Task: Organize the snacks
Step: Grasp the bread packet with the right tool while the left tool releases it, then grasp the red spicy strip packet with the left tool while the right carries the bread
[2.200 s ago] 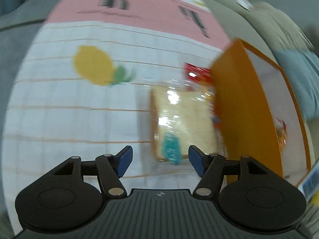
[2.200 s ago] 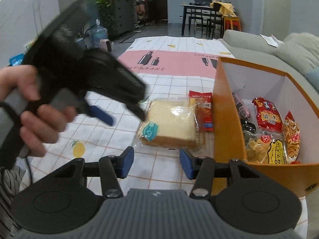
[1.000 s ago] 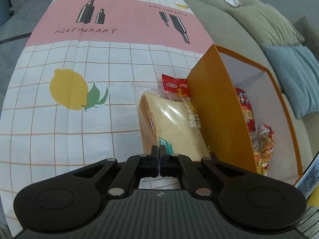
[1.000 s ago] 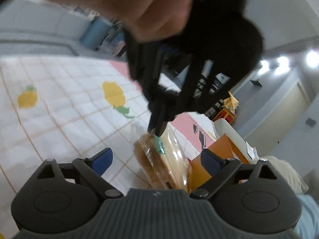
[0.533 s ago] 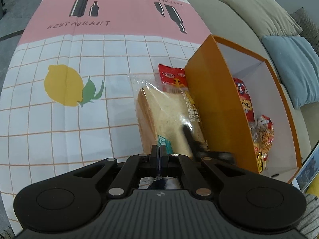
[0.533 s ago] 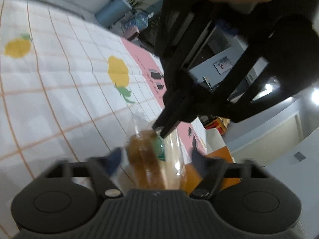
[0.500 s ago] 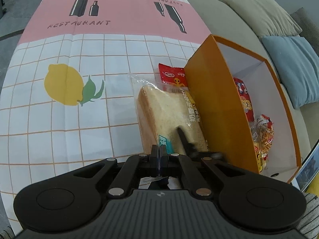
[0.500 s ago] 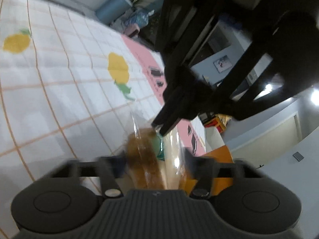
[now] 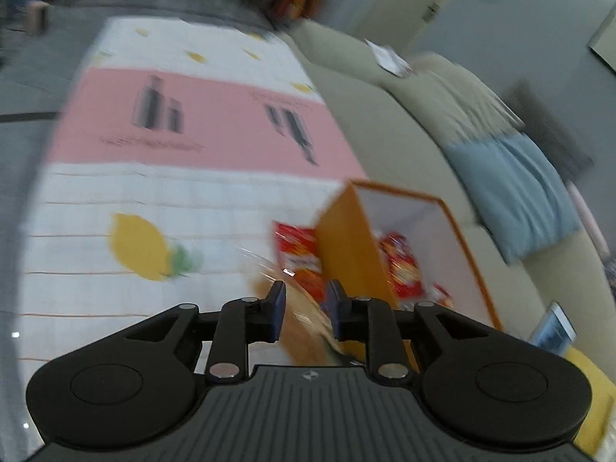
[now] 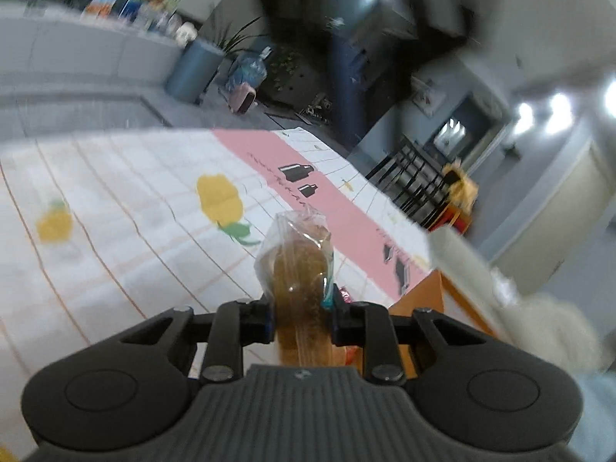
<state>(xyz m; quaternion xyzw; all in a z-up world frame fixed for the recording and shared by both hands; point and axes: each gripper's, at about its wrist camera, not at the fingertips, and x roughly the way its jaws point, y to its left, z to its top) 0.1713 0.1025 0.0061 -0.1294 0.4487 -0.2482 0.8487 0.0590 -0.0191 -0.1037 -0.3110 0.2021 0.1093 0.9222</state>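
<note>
A slice of bread in a clear wrapper [image 10: 300,269] stands edge-on between the pads of my right gripper [image 10: 302,313], whose jaws are closing and press on both its sides; it is lifted off the tablecloth. In the left wrist view my left gripper [image 9: 306,300] is opening, its blue pads apart, and the bread [image 9: 304,331] shows blurred through the gap below them, not pinched. The orange box [image 9: 346,238] stands just right of it with snack packs [image 9: 400,265] inside. A red snack pack [image 9: 296,250] lies against the box's outer wall.
A checked tablecloth with lemons [image 9: 138,246] and a pink band [image 9: 215,131] covers the table. A beige sofa [image 9: 385,77] with a blue cushion [image 9: 512,188] runs along the right. The orange box's corner [image 10: 419,296] shows beyond the held bread.
The left gripper has let go of the wrapper's edge, parted its jaws and risen away. The right gripper has closed on the bread and lifted it.
</note>
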